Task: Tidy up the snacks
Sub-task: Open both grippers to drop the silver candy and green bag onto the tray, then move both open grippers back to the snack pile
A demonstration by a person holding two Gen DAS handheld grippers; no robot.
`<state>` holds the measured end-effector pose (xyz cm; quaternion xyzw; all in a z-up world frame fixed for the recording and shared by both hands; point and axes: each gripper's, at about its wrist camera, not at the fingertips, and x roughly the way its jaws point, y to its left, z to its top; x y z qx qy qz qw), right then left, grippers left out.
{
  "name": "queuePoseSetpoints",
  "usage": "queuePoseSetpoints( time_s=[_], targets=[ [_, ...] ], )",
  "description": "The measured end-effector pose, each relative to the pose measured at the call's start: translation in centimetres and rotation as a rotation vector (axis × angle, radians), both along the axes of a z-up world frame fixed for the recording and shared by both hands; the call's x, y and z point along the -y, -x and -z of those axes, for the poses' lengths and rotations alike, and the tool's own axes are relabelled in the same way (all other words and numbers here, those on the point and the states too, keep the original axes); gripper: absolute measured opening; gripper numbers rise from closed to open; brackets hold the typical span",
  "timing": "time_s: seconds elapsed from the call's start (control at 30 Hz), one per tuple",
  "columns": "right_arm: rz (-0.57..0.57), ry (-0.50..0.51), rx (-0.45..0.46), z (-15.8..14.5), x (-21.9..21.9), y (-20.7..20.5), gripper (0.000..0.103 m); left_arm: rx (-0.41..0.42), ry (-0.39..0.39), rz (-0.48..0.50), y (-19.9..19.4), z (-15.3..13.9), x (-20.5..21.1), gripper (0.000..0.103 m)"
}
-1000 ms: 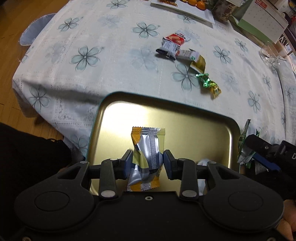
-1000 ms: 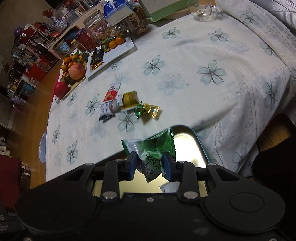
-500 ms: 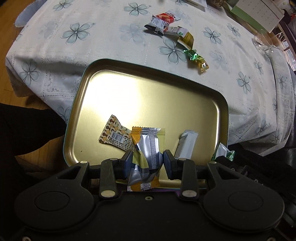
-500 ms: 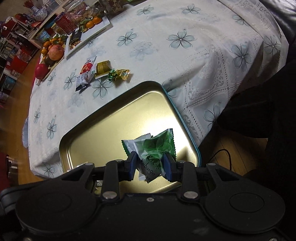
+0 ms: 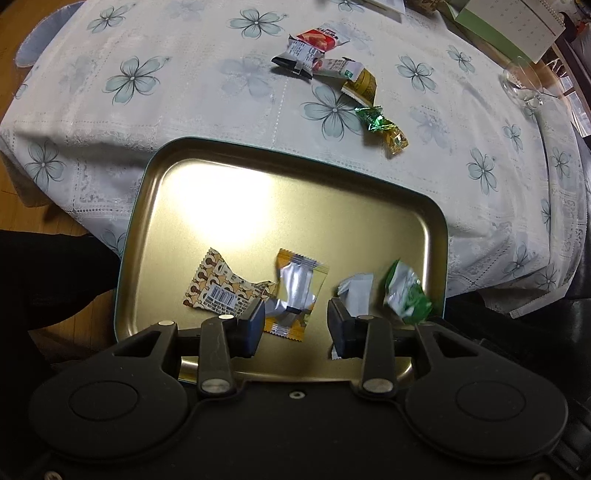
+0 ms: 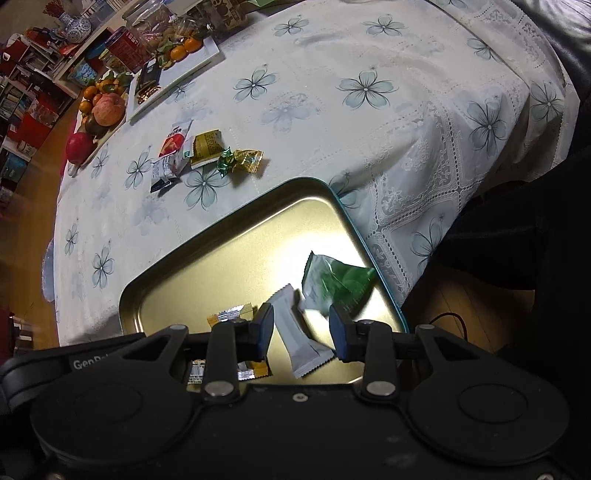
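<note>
Both grippers hang over a gold metal tray [image 5: 288,206] that sits at the near edge of the tabletop. The left gripper [image 5: 296,325] has its fingers apart and opening, pressing on nothing; the orange-and-silver packet [image 5: 297,291] lies loose on the tray floor between and just beyond them. The right gripper [image 6: 301,330] is likewise opening, fingers apart, with the white packet [image 6: 301,343] lying on the tray under the gap and the green packet [image 6: 332,282] blurred just beyond the right finger, against the tray's rim.

Four snacks are in the tray: a brown patterned packet [image 5: 221,291] with a barcode, the orange-and-silver one, the white one and the green one.

Three more snacks lie in a cluster on the cloth beyond the tray: a red-and-white packet [image 5: 310,48], a yellow packet [image 5: 360,83] and a green-and-gold twisted candy [image 5: 382,125].

The tabletop wears a white lace tablecloth [image 5: 207,77] printed with blue flowers. Farther back stand a glass cup [image 5: 524,83], a desk calendar [image 5: 517,27], a white plate of oranges [image 6: 184,51] and a fruit platter [image 6: 99,110].
</note>
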<state>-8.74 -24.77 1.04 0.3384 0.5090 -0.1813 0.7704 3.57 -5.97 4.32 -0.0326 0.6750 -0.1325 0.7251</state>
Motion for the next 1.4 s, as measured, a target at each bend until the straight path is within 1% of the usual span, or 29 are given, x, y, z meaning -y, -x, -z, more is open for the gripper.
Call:
queuePoseSetpoints(
  time_s=[0.17,0.27,0.6,0.87,1.1,1.4],
  targets=[
    [0.005,-0.017,-0.036,1.1,0.1,0.0,0.036,-0.019,-0.032,-0.008,0.4,0.9,-0.5,0.046],
    [-0.002,-0.019,-0.050,1.4,-0.1,0.0,0.036,-0.001,-0.065,-0.001,0.8,0.8,-0.6,0.046],
    [-0.046,-0.006,-0.065,1.5,-0.8,-0.6,0.036,0.038,-0.138,0.014,1.1,0.8,-1.1,0.046],
    [-0.075,-0.004,-0.109,2.4,-1.1,-1.8,0.036,0.008,-0.166,0.015,0.4,1.7,-1.5,0.046],
    [-0.109,0.011,-0.137,2.6,-1.1,-4.2,0.036,-0.003,-0.184,0.014,-1.5,2.1,-1.7,0.046],
    [-0.162,0.002,-0.156,2.6,-0.1,-9.9,0.036,0.002,-0.199,0.019,-6.1,2.1,-1.0,0.046]
  ],
)
